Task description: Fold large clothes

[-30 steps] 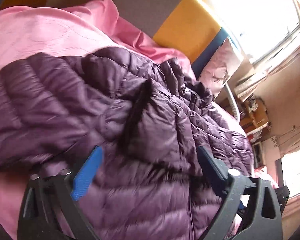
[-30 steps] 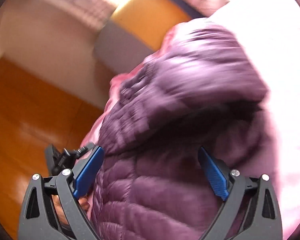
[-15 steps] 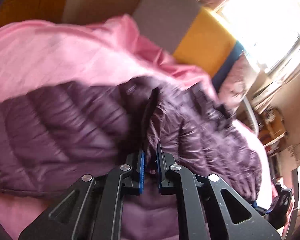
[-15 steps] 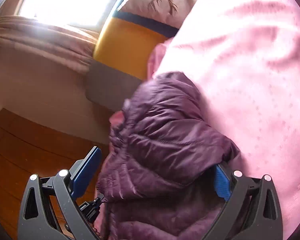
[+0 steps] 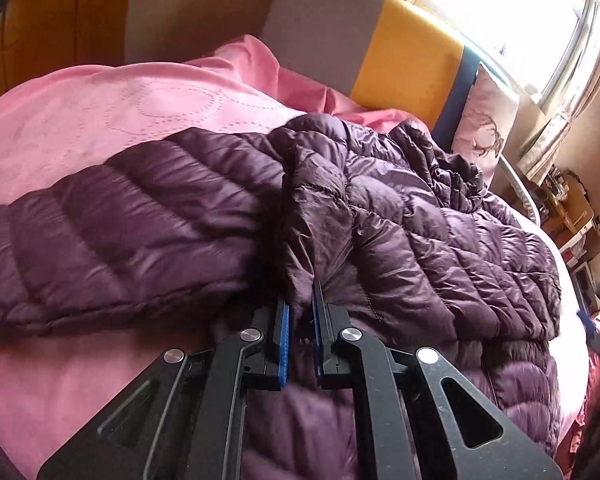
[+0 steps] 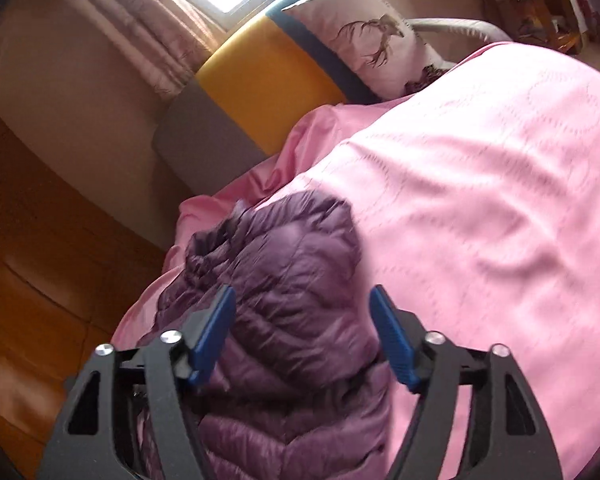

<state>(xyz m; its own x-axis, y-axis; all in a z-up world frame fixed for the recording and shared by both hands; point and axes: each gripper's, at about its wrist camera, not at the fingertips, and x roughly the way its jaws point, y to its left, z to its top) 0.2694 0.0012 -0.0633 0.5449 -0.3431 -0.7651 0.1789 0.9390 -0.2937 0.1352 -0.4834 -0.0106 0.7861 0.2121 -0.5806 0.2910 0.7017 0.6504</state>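
Observation:
A purple quilted down jacket [image 5: 400,220] lies spread over a pink bedcover [image 5: 100,120]. My left gripper [image 5: 299,304] is shut on a raised fold of the jacket's front edge, which is pinched between the blue pads. In the right wrist view, a bunched end of the jacket [image 6: 284,248] lies near the bed's left side. My right gripper [image 6: 302,300] straddles it, its jaws closing with the padded cloth between them; the pads stand at the cloth's sides and do not squeeze it.
A grey, yellow and blue headboard [image 5: 404,52] bounds the far end of the bed, with a deer-print pillow [image 6: 372,40] leaning on it. Wooden floor [image 6: 40,260] lies past the bed's left edge. Shelves and clutter [image 5: 568,208] stand at the right under a bright window.
My left gripper went from wide open to shut on the jacket's fold and has shifted with it. The right gripper's jaws have narrowed around the jacket's end, and more of the bedcover now shows.

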